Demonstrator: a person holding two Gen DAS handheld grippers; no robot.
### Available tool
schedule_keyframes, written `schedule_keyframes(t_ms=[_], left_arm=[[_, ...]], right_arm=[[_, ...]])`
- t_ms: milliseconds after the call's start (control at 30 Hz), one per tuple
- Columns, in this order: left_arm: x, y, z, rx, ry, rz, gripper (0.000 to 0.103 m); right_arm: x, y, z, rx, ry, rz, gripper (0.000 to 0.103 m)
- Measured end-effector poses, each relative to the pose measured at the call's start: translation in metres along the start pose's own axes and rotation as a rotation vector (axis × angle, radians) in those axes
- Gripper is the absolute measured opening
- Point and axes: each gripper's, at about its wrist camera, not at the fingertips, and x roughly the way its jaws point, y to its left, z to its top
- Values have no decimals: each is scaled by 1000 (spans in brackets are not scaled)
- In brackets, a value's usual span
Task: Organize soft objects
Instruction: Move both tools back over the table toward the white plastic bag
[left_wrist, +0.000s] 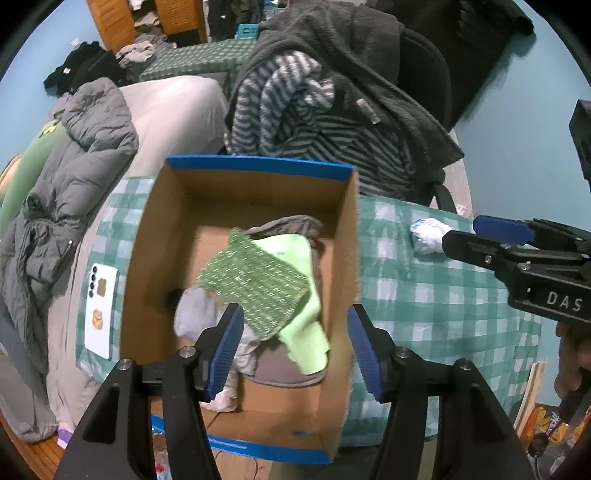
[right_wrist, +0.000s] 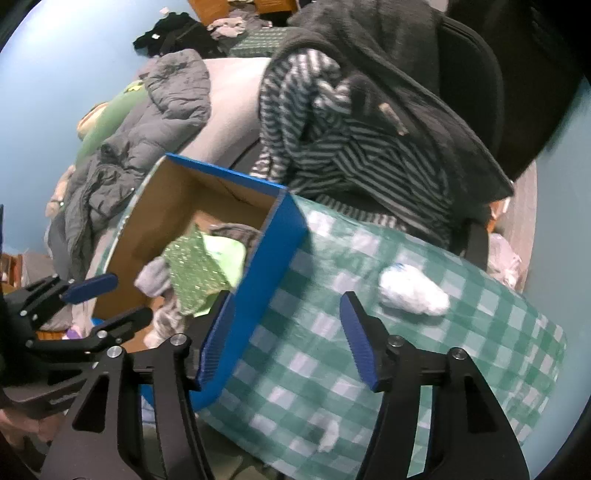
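Note:
An open cardboard box (left_wrist: 159, 236) with blue edges stands on a green checked cloth (left_wrist: 443, 295). Inside lie a green sparkly cloth (left_wrist: 255, 284), a light green cloth (left_wrist: 303, 332) and grey cloths (left_wrist: 195, 314). My left gripper (left_wrist: 295, 332) is open and empty above the box. My right gripper (right_wrist: 288, 325) is open and empty over the cloth beside the box's blue side (right_wrist: 258, 288). A white crumpled soft item (right_wrist: 413, 291) lies on the cloth beyond the right gripper; it also shows in the left wrist view (left_wrist: 428, 236).
A chair draped with a striped garment (left_wrist: 314, 122) and a dark fleece (left_wrist: 369, 55) stands behind the table. A grey puffer jacket (left_wrist: 66, 177) lies at left. A white phone (left_wrist: 99, 310) lies left of the box.

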Motion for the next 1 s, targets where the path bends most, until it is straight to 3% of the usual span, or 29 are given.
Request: schedule_keyframes(t_ms=[500, 1000], left_arm=[[15, -69, 20, 93, 4, -22, 64], [73, -116, 38, 153, 82, -16, 64]], right_arm=[[-3, -79, -19, 49, 31, -66, 61], [42, -119, -4, -20, 93, -83, 61]])
